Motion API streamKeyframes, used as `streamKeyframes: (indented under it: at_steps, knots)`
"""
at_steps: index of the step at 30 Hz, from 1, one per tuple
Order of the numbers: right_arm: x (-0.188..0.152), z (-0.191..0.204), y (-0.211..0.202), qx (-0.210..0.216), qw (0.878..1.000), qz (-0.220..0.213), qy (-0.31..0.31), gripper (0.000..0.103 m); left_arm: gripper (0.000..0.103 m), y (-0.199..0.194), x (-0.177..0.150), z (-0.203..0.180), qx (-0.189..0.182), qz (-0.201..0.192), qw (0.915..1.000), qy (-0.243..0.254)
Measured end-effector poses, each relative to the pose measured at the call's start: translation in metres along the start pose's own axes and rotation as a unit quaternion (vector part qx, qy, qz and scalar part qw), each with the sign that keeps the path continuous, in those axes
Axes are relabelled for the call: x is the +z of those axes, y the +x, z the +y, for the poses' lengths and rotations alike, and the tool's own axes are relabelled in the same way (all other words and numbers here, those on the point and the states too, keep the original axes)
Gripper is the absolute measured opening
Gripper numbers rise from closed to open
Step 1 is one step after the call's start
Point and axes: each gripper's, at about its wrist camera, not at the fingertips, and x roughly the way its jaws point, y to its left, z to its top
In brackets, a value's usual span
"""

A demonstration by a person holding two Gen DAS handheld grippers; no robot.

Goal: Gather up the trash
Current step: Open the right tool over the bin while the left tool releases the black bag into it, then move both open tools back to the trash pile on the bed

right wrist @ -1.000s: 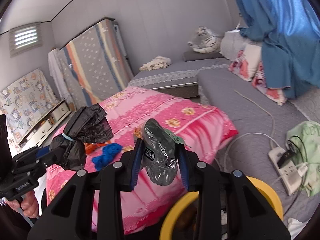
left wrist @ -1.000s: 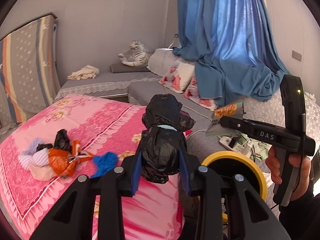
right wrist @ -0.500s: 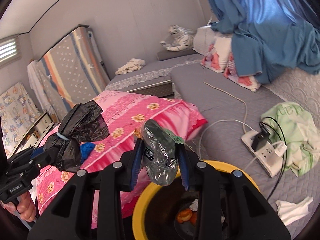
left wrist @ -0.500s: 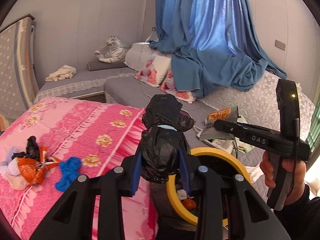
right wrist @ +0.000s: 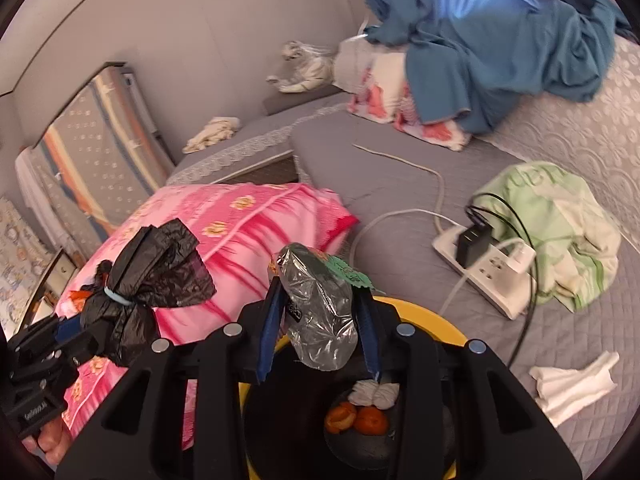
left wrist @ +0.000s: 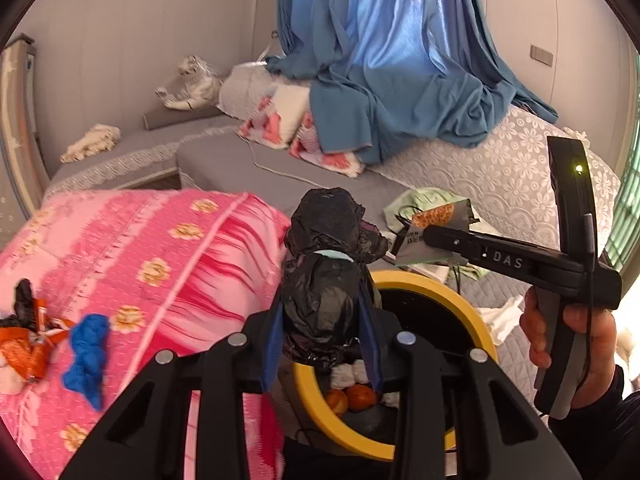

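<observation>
Over yellow bin (right wrist: 440,330) | right gripper (right wrist: 318,320) jaws opening around silver wrapper (right wrist: 320,320)

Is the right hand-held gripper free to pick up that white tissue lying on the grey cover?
Probably not yet: the right hand-held gripper has a crumpled silver wrapper between its opening jaws over the yellow bin. Otherwise the white tissue lies uncovered.

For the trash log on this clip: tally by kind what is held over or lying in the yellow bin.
black tied bag: 1
silver wrapper: 1
orange fruit pieces: 2
white knotted wad: 1
Total: 5
</observation>
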Motion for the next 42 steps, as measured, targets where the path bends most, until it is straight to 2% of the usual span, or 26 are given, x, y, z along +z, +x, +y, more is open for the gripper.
streamKeyframes:
  at_steps: [6,11,20,23,25,31,35,42]
  knots:
    - [-0.008,-0.02,0.012,-0.015,0.999,0.024,0.021,0.035,0.031,0.028,-0.01,-0.004,-0.018,0.035,0.9992,-0.008]
    - [-0.013,-0.031,0.024,-0.013,0.998,0.039,0.039,0.036,0.031,0.043,-0.019,-0.001,-0.028,0.064,0.9973,-0.02]
    - [-0.018,-0.041,0.032,-0.02,0.997,0.052,0.06,0.041,0.032,0.05,-0.021,-0.001,-0.037,0.076,0.996,-0.026]
    - [-0.018,-0.045,0.03,-0.024,0.996,0.049,0.069,0.05,0.037,0.051,-0.022,0.0,-0.034,0.078,0.996,-0.03]
    - [-0.017,-0.047,0.029,-0.025,0.996,0.046,0.074,0.056,0.046,0.051,-0.023,0.003,-0.034,0.078,0.9957,-0.037]
    - [-0.016,-0.049,0.027,-0.024,0.995,0.044,0.082,0.057,0.061,0.045,-0.02,0.005,-0.031,0.061,0.9968,-0.039]
    - [-0.013,-0.045,0.023,-0.02,0.996,0.037,0.079,0.057,0.063,0.038,-0.017,0.014,-0.022,0.051,0.9974,-0.046]
    - [-0.004,-0.019,0.022,0.01,0.998,0.028,0.054,0.057,0.063,0.02,-0.018,0.051,0.019,0.032,0.9962,-0.079]
